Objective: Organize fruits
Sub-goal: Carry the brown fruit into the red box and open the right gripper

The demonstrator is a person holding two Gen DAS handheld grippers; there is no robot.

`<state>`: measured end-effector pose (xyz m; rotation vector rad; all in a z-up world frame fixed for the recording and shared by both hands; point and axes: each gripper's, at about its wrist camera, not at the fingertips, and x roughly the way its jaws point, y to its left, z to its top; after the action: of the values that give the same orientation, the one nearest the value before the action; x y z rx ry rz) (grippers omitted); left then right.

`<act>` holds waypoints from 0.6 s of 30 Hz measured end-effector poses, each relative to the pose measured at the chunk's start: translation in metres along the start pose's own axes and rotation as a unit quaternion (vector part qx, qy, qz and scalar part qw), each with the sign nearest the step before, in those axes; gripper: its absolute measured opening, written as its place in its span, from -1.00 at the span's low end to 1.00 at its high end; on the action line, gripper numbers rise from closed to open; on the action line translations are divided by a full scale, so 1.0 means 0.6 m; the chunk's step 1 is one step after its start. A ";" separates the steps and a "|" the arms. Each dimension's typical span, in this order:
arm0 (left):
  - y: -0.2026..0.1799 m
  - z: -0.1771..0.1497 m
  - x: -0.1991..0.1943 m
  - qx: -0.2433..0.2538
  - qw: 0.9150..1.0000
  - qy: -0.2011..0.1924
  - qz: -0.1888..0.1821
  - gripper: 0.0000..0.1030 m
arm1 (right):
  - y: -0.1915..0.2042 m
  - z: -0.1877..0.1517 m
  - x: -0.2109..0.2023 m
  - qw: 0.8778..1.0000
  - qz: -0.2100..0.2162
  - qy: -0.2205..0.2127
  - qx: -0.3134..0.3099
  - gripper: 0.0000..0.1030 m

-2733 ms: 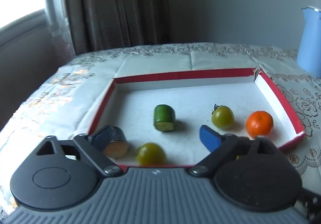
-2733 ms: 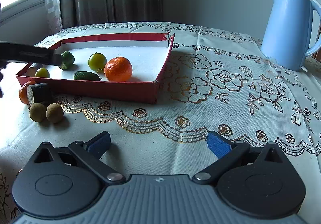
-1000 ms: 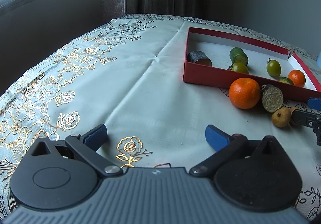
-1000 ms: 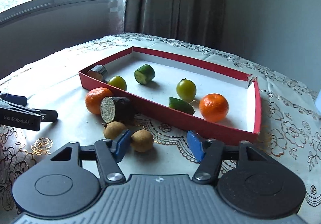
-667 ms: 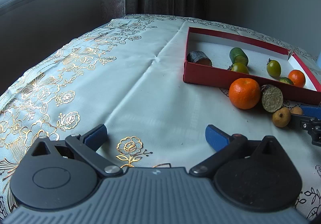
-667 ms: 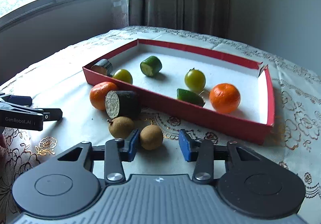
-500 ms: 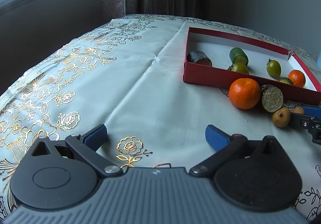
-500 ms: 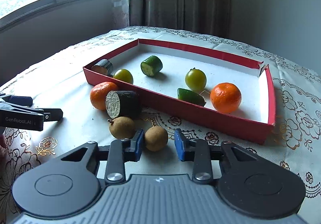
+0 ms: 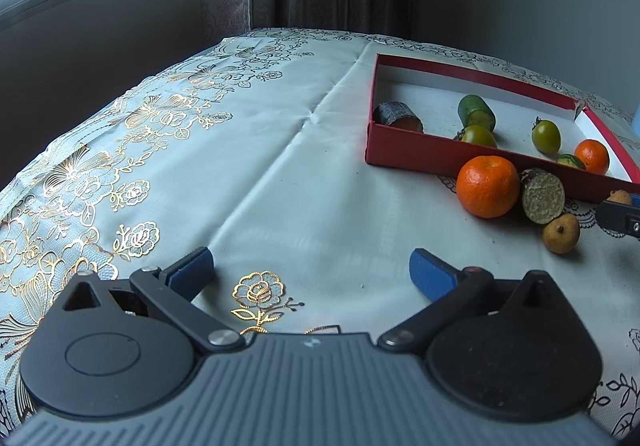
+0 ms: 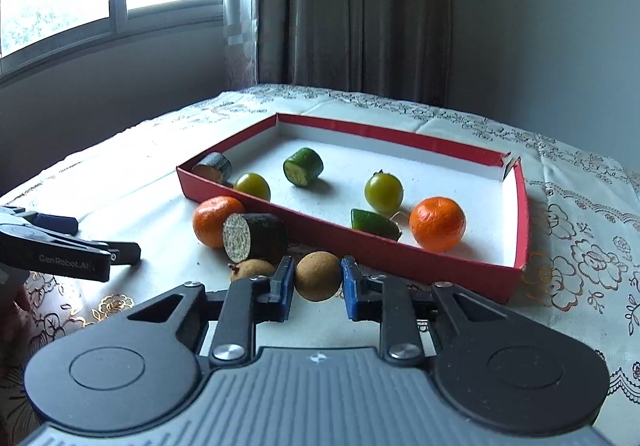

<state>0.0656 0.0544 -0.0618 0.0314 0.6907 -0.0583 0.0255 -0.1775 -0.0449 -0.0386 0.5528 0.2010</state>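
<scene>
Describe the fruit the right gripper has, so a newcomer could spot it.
Start at the red tray; on the cloth before its near wall lie four loose pieces. The held one is the round tan fruit between the blue pads of the right gripper; its twin lies free beside it.

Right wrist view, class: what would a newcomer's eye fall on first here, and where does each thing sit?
First, the right gripper, its blue pads closed on a small brown round fruit at the bottom centre. Just beyond lies the red tray with a bright orange near its right end. Outside the tray's near wall, to the left, a second orange touches a dark cut cylinder.
</scene>
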 end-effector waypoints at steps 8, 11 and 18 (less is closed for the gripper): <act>0.000 0.000 0.000 0.000 1.000 0.000 0.000 1.00 | 0.004 0.018 -0.010 1.000 -0.011 -0.018 -0.003 -0.53; 0.000 0.000 -0.001 0.000 1.000 0.000 0.000 1.00 | 0.003 0.032 -0.005 1.000 -0.016 -0.024 -0.002 -0.53; 0.000 0.000 -0.001 0.000 1.000 0.000 0.000 1.00 | -0.002 0.083 0.042 0.999 -0.027 -0.017 -0.001 -0.53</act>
<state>0.0650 0.0542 -0.0613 0.0314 0.6907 -0.0585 0.0725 -0.1695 -0.0154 -0.0513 0.5176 0.1495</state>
